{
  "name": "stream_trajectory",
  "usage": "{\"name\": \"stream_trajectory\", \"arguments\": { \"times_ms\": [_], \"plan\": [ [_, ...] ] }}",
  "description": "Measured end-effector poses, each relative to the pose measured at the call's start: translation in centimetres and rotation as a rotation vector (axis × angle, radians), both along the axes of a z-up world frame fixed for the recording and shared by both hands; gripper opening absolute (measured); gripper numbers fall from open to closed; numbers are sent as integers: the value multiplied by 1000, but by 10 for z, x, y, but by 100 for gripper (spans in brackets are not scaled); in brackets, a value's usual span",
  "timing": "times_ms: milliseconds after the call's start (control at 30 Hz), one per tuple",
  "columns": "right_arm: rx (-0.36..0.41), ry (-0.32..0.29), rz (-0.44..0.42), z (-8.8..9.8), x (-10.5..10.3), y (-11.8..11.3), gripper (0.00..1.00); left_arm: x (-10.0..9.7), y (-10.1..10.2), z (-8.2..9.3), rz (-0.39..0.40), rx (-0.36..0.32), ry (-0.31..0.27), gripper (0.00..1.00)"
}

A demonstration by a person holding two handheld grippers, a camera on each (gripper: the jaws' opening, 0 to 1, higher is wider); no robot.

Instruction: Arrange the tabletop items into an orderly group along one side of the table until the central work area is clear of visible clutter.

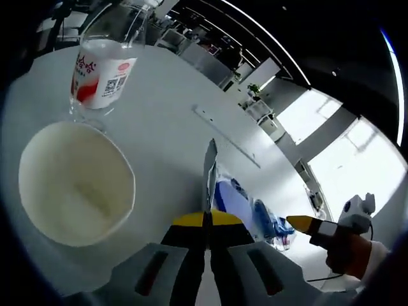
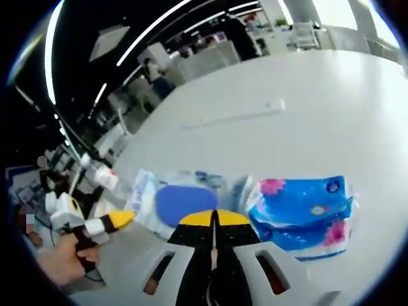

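My left gripper (image 1: 206,215) is shut on the thin end seam of a white wipes pack with a blue oval (image 1: 231,199), which stands up edge-on between the jaws. That wipes pack (image 2: 182,201) lies beside a blue flowered tissue pack (image 2: 299,213). My right gripper (image 2: 215,218) is shut, its yellow tips over the gap between the two packs; I cannot tell whether it pinches any wrapper. Its tip (image 1: 299,223) touches the tissue pack (image 1: 268,220). The left gripper (image 2: 111,222) meets the wipes pack's left edge.
A white bowl (image 1: 38,185) sits close on the left of the white table (image 1: 166,108). Behind it stands a clear bottle with a red and white label (image 1: 102,70). A hand (image 2: 60,258) holds the left gripper. Office furniture lies beyond the table.
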State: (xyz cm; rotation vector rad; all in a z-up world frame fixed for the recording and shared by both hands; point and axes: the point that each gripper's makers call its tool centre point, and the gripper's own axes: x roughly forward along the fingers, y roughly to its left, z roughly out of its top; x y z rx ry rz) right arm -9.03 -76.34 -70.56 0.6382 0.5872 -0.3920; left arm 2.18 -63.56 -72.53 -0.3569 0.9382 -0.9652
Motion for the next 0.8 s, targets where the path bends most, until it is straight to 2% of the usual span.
{"name": "stream_trajectory", "arguments": {
  "times_ms": [133,300,433,533,633,700,800],
  "plan": [
    [-4,-11,6,5,-1,1,0,1,-1,-1,-10,0,6,0],
    [-20,-44,25,18,-6,8,0,1,-1,-8,-66,45,19,0],
    [-46,-52,58,27,-16,15,0,6,3,-10,-107,109,-49,0],
    [-7,-93,32,37,-29,21,0,6,1,-7,-124,111,-71,0],
    [2,-115,22,46,-42,27,0,6,2,-8,-148,148,-110,0],
    [21,-131,8,50,-49,28,0,5,1,-9,-155,153,-116,3],
    [78,-165,-27,52,-55,27,0,7,2,-9,-148,168,-129,19]
  ]
}}
